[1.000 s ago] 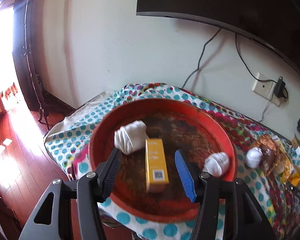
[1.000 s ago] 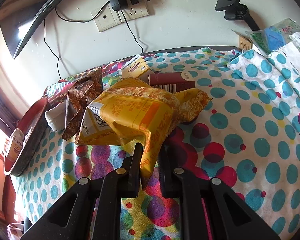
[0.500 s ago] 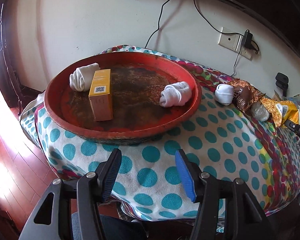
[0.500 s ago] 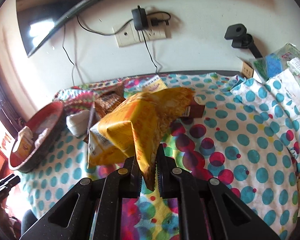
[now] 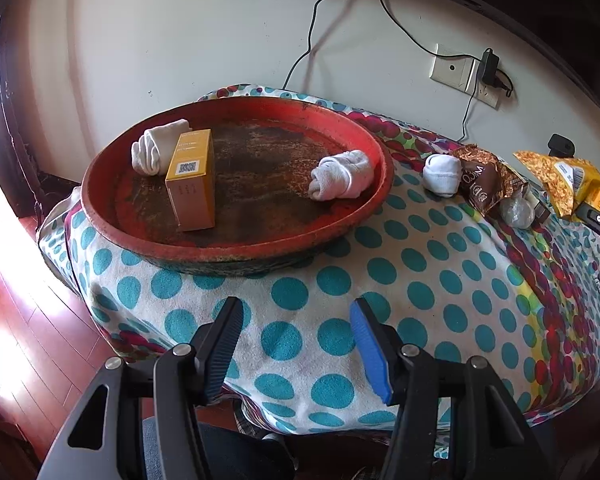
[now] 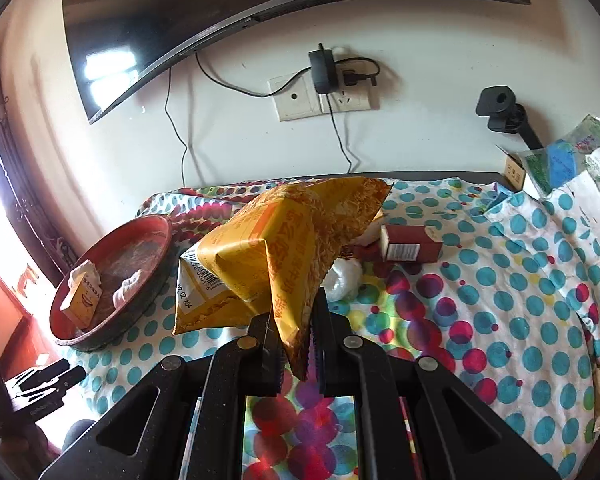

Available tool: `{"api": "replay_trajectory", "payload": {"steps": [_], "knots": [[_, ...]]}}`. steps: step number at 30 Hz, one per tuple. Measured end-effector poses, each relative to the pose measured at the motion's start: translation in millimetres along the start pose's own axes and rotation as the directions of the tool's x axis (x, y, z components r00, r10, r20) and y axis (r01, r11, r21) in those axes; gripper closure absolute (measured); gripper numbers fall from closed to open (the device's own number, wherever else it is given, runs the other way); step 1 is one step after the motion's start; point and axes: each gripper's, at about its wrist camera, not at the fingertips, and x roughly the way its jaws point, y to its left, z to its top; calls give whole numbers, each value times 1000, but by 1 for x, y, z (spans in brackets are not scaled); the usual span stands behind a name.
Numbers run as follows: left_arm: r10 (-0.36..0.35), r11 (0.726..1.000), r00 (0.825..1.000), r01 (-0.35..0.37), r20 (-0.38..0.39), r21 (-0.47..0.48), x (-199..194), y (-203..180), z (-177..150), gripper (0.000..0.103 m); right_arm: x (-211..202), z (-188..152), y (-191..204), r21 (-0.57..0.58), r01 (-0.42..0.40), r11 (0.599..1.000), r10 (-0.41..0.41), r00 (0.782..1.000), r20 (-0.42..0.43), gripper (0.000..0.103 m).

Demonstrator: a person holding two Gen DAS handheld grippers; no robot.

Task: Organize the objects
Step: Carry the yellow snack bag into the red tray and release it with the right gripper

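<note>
right gripper point(image 6: 294, 330) clamped on a yellow bag point(image 6: 276, 248) held up over the cloth point(image 6: 500, 304), left gripper point(image 5: 296, 340) spread apart and empty, red tray point(image 5: 112, 216) holding box point(image 5: 192, 180) and two socks point(image 5: 342, 174)

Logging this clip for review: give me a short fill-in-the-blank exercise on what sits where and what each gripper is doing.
1. The right gripper is shut on a yellow ____.
2. Inside the red tray, a yellow box lies with ____ rolled white socks.
3. The left gripper is ____ and holds nothing.
4. A third rolled sock lies on the dotted cloth, ____ the tray.

Missing words: snack bag; two; open; outside
</note>
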Motion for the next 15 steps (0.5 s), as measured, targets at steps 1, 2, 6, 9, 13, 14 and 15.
{"api": "replay_trajectory", "payload": {"steps": [1,2,6,9,13,14,15], "knots": [[4,1000,1000,-4,2,8,0,-1,-1,46,4,1,6,-3,-11,1000,11,1000,-6,92],[7,1000,1000,-7,3,15,-1,-2,-1,46,8,1,13,-9,-18,1000,18,1000,-10,92],[14,1000,1000,-14,10,26,-2,-4,-1,46,25,2,42,-41,-49,998,48,998,-33,92],[26,999,1000,-26,16,32,-2,-3,-1,46,34,4,62,-64,-70,996,67,997,-45,92],[27,999,999,-28,30,31,-6,-1,2,46,46,9,88,-103,-91,991,85,995,-59,92],[33,999,999,-34,40,35,-8,0,2,46,48,11,94,-113,-95,989,88,994,-60,92],[38,999,998,-40,50,35,-10,1,4,46,51,13,101,-121,-101,987,94,994,-62,92]]}}
